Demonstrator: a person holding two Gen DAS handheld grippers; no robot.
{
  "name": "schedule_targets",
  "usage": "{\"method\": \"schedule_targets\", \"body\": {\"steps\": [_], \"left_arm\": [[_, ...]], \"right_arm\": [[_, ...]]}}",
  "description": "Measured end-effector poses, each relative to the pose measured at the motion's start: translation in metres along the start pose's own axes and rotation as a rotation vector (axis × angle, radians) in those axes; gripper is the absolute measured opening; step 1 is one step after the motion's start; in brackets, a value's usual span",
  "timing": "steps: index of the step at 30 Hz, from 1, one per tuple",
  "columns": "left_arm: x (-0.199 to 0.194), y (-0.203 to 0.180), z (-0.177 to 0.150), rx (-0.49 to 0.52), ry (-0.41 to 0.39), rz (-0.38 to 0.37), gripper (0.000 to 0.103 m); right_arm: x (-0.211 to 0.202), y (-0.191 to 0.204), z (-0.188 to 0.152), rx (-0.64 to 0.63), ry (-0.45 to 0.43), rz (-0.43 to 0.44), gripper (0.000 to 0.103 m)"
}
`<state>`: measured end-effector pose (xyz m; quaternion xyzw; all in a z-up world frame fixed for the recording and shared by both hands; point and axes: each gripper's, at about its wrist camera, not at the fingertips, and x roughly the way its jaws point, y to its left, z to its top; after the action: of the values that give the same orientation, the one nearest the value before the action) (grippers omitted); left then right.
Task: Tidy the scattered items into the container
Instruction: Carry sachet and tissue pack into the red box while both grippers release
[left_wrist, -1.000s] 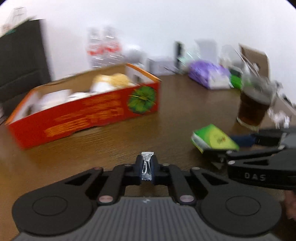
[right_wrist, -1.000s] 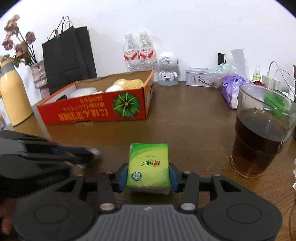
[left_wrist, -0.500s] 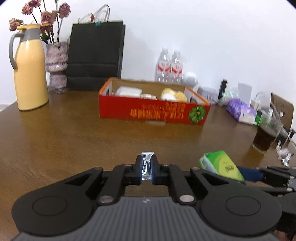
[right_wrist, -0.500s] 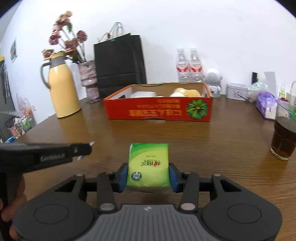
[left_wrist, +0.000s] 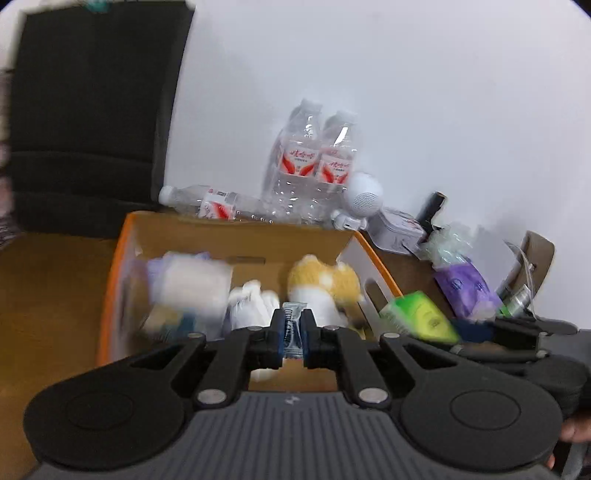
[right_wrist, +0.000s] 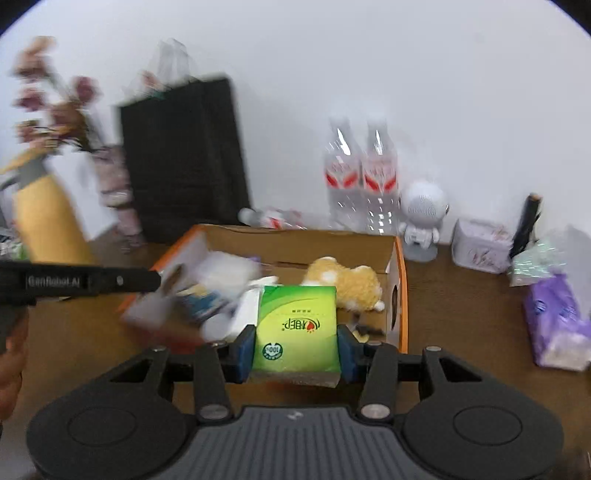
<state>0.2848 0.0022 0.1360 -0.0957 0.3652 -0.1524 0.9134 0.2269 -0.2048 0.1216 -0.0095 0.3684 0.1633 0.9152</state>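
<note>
My left hand-held gripper (left_wrist: 292, 334) pinches a small sachet (left_wrist: 293, 325) over the box (left_wrist: 236, 236); I should let go only past the near wall. My right hand-held gripper (right_wrist: 295, 345) clamps the green tissue pack (right_wrist: 297, 325) at the box's right end; lower it beside the plush toy (right_wrist: 347, 282).

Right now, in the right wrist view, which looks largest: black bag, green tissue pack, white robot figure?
1. black bag
2. green tissue pack, though it is nearest the camera
3. white robot figure
</note>
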Motion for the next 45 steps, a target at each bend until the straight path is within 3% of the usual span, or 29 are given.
{"method": "schedule_targets", "body": {"steps": [5, 10, 11, 12, 14, 16, 19, 26, 30, 36, 45], "left_arm": [[0.092, 0.002, 0.041, 0.017, 0.087, 0.071, 0.009], [0.144, 0.035, 0.051, -0.08, 0.151, 0.091, 0.015], [0.147, 0.04, 0.051, -0.081, 0.136, 0.105, 0.035], [0.149, 0.044, 0.051, -0.071, 0.121, 0.124, 0.061], [0.148, 0.051, 0.052, -0.05, 0.101, 0.137, 0.071], [0.146, 0.061, 0.053, -0.057, 0.123, 0.149, 0.072], [0.139, 0.071, 0.053, -0.071, 0.123, 0.183, 0.08], [0.109, 0.069, 0.065, -0.085, 0.135, 0.232, 0.085], [0.092, 0.049, 0.062, -0.035, 0.176, 0.322, 0.103], [0.054, 0.025, 0.047, -0.003, 0.235, 0.388, 0.103], [-0.037, -0.02, 0.025, 0.06, 0.192, 0.41, 0.103]], "right_arm": [[0.078, -0.023, 0.051, 0.121, 0.15, 0.066, 0.044], [0.134, -0.013, 0.079, 0.086, 0.199, 0.083, 0.044], [0.148, -0.009, 0.082, 0.076, 0.212, 0.085, 0.045], [0.159, -0.006, 0.084, 0.071, 0.221, 0.095, 0.046], [0.175, -0.002, 0.085, 0.062, 0.239, 0.109, 0.061], [0.183, 0.005, 0.085, 0.018, 0.228, 0.116, 0.076], [0.189, 0.012, 0.084, -0.002, 0.227, 0.058, 0.076], [0.167, 0.002, 0.096, 0.052, 0.242, 0.045, 0.076], [0.15, -0.006, 0.094, 0.078, 0.293, 0.008, 0.076], [0.114, -0.008, 0.084, 0.111, 0.365, -0.023, 0.076], [0.025, 0.015, 0.074, 0.102, 0.315, -0.023, 0.082]]}}
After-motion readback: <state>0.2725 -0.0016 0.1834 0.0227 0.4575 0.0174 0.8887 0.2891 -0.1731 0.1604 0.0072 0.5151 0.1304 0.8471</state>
